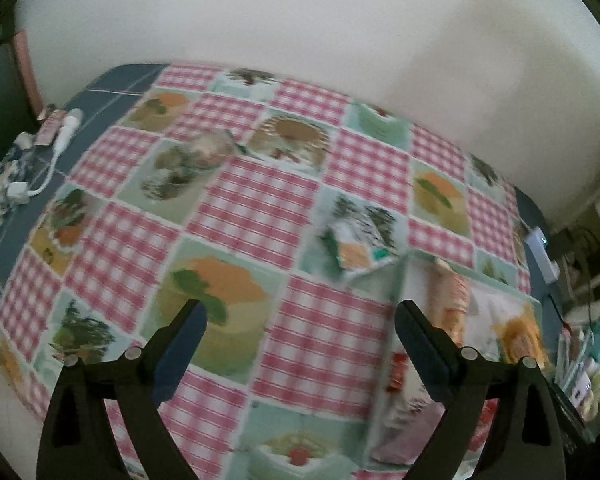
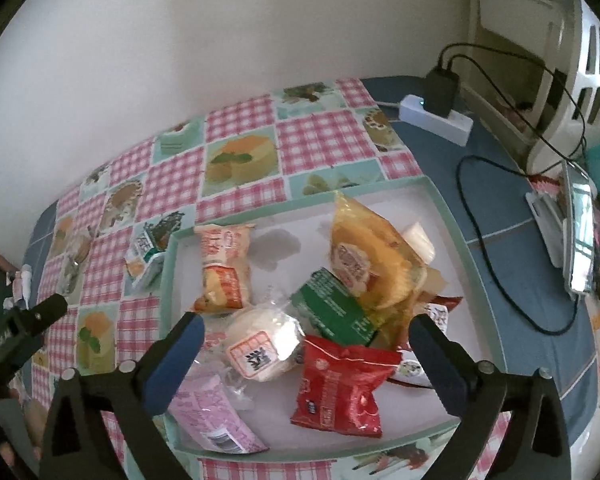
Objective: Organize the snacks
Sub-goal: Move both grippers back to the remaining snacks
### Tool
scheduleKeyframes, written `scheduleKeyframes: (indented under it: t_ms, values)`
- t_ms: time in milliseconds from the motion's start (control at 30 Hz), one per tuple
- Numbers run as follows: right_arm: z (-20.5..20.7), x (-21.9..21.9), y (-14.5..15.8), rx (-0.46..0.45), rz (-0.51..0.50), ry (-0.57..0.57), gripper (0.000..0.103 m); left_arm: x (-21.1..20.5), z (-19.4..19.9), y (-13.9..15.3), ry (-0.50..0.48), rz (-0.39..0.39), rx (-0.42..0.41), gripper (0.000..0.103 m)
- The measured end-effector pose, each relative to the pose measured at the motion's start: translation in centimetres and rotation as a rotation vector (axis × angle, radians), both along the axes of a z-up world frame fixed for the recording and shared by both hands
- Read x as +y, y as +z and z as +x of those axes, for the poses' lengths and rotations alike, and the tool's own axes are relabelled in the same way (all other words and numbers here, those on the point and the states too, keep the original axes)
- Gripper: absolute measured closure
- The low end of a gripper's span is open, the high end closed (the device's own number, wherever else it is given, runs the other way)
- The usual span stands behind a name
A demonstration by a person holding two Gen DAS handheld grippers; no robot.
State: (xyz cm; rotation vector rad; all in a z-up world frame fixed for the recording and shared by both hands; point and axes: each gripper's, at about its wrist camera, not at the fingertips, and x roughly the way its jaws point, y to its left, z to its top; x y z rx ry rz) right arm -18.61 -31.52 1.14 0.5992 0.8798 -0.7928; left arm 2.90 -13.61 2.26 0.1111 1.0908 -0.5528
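Tray (image 2: 440, 200) on worktop: red packet (image 2: 340, 392) beside round bun (image 2: 264, 344). Right gripper (image 2: 306, 350) above tray, jaws released; left gripper (image 1: 300, 338) jaws released, empty.

A shallow green-rimmed tray (image 2: 446, 208) holds a heap of snack packets: a red packet (image 2: 338, 394), yellow chip bag (image 2: 364, 248), orange packet (image 2: 224, 268), green packet (image 2: 332, 308), pink packet (image 2: 208, 412) and a clear-wrapped white bun (image 2: 264, 344). One small packet (image 2: 146, 256) lies just outside the tray's left wall.
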Motion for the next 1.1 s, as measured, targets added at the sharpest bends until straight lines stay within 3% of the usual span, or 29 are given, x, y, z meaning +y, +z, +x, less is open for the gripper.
scheduleKeyframes:
  t_ms: [333,533,1100]
  values:
    - [1.8,1.5,1.1,-0.055,-0.038,0.011,0.000,3.2,3.6,0.6,0.098,0.064,-0.089,0.004]
    - [4.2,3.1,1.8,-0.090,-0.040,0.042,0.000,4.7,5.5,0.1,0.104,0.071,-0.065,0.004]
    - [14.6,10.7,0.0,-0.031,-0.040,0.251,0.000,11.7,11.8,-2.1,0.220,0.087,-0.011,0.004]
